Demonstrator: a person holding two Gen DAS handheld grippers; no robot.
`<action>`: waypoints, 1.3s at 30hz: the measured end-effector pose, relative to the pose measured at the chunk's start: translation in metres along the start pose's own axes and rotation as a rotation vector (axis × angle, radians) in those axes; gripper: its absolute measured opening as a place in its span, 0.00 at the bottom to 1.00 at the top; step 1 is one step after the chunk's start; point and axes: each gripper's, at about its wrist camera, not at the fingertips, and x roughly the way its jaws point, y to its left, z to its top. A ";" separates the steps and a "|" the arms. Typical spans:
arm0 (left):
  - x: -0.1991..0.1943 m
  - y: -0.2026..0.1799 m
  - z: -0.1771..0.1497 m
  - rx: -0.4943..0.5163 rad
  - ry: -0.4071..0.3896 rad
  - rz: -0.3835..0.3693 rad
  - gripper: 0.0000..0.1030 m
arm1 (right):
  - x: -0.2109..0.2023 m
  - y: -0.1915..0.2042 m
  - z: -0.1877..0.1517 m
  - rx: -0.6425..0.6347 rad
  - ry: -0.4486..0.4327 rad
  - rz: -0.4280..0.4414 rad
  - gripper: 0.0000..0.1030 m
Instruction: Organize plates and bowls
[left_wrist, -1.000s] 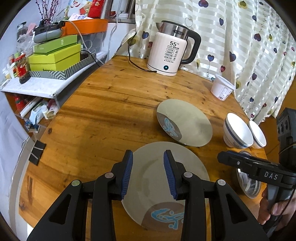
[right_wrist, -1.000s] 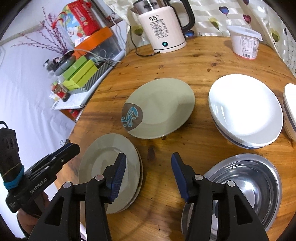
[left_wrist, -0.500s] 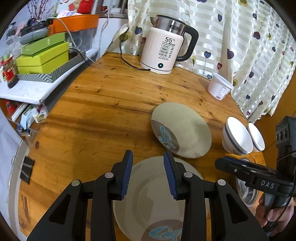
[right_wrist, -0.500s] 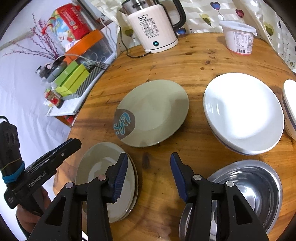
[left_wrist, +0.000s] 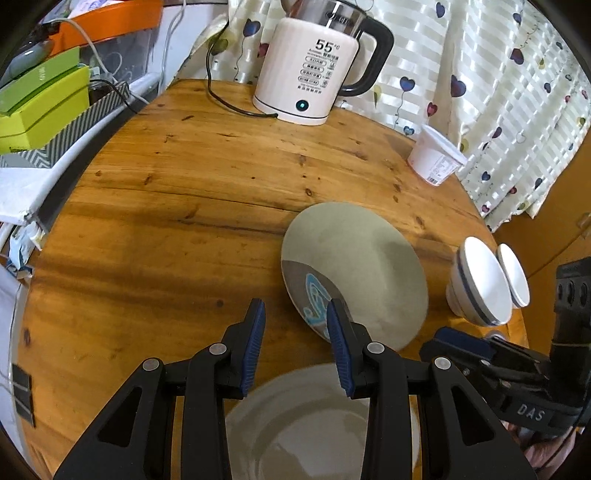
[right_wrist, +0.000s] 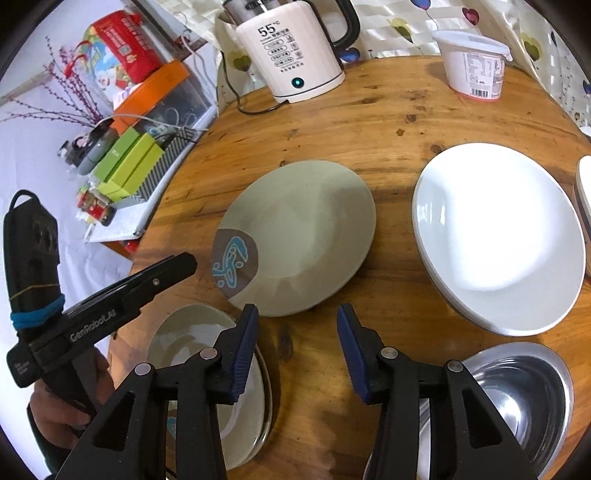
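A grey-green plate with a blue motif (left_wrist: 354, 269) (right_wrist: 295, 236) lies alone mid-table. A stack of like plates (left_wrist: 317, 421) (right_wrist: 207, 384) sits at the near edge. My left gripper (left_wrist: 295, 343) is open and empty, above the gap between stack and single plate; its right finger overlaps the plate's near rim. My right gripper (right_wrist: 297, 343) is open and empty, just short of the single plate's near rim. White bowls (left_wrist: 480, 284) (right_wrist: 495, 236) stand to the right. A steel bowl (right_wrist: 517, 402) sits under the right gripper's right finger.
A white kettle (left_wrist: 314, 74) (right_wrist: 291, 51) with its cord stands at the far edge. A white lidded tub (left_wrist: 436, 158) (right_wrist: 472, 66) is at the far right. Green boxes (left_wrist: 40, 107) and clutter sit on a shelf off the table's left. A heart-print curtain (left_wrist: 498, 74) hangs behind.
Both grippers have moved forward toward the single plate, staying open. The stack has slid toward the bottom of the left wrist view.
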 end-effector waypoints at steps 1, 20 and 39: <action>0.003 0.001 0.002 0.001 0.006 -0.003 0.35 | 0.001 0.000 0.000 0.002 0.002 -0.004 0.43; 0.049 0.007 0.030 0.019 0.109 -0.052 0.35 | 0.023 -0.002 0.012 0.038 0.026 -0.063 0.41; 0.038 0.030 0.027 0.008 0.084 -0.030 0.35 | 0.043 0.019 0.029 -0.026 0.044 -0.070 0.41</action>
